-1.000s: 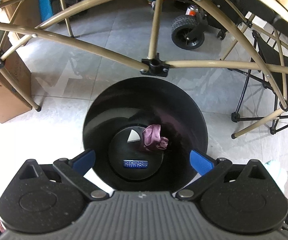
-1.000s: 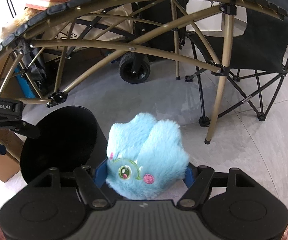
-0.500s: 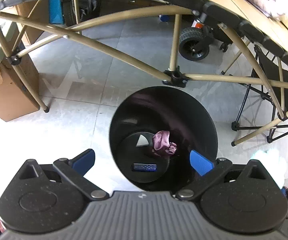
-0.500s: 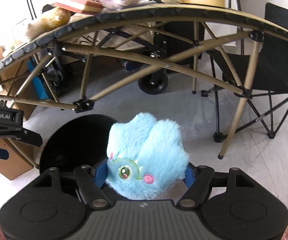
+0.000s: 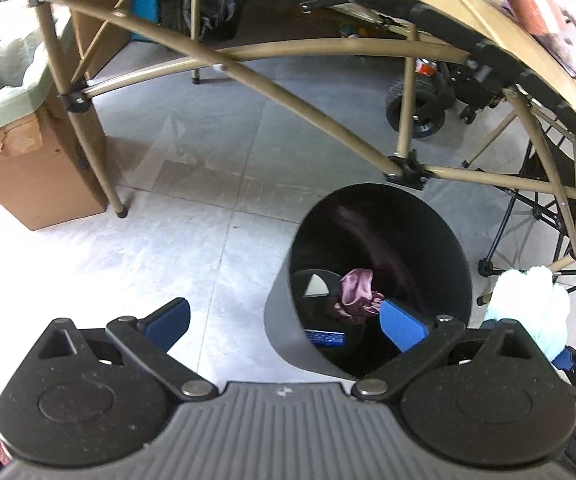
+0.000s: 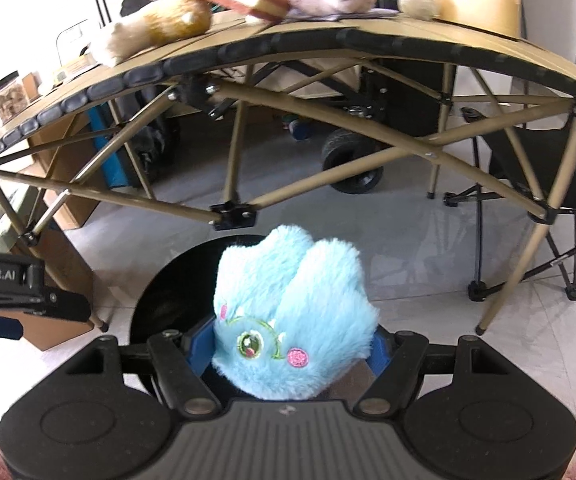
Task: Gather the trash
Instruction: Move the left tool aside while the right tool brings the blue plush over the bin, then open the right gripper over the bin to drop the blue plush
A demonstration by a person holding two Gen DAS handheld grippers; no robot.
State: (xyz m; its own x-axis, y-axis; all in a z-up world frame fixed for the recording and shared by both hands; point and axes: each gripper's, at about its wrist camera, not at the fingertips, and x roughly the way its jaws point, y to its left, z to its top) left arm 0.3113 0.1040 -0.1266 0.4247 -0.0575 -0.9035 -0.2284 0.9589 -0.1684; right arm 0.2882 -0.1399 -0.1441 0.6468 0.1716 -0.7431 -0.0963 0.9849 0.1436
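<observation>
Both tongs have drifted sideways: the right tongs [image 6: 288, 350] stay clamped on the fluffy blue plush toy [image 6: 292, 312] above the round black bin [image 5: 380, 280]; the left tongs [image 5: 283, 322] hang apart, empty, so the drop looks near.

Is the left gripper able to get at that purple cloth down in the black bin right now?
Probably yes. The left gripper is open and empty, angled down beside the black bin, whose mouth is uncovered. The purple cloth lies deep at the bottom, so it would need a long reach down inside.

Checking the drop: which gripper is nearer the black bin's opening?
Right. The right gripper, shut on the blue plush, hangs over the black bin; the left gripper stands open beside it.
</observation>
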